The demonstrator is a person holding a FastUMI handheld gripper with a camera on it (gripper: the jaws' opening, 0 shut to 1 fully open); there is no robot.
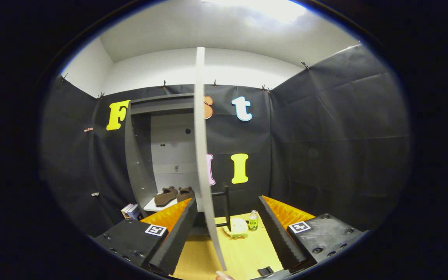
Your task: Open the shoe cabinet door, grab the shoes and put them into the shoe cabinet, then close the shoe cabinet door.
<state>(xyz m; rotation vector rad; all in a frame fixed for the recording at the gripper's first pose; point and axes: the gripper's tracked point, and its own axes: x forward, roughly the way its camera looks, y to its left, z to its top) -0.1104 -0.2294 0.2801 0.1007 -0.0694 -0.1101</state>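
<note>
No wording can be read here. The small green bottle [253,220] on the yellow wooden table [243,252] carries a label too small to make out. Each black finger block of the gripper [228,227] bears a square black-and-white marker tag [156,230], a pattern, not text

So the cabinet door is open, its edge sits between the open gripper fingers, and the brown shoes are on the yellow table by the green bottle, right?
Not quite. The gripper view shows the brown shoes already inside the shoe cabinet, on its white shelf, not on the yellow table. The rest holds: the door stands open edge-on between the open gripper fingers, and the green bottle is on the table.
</note>
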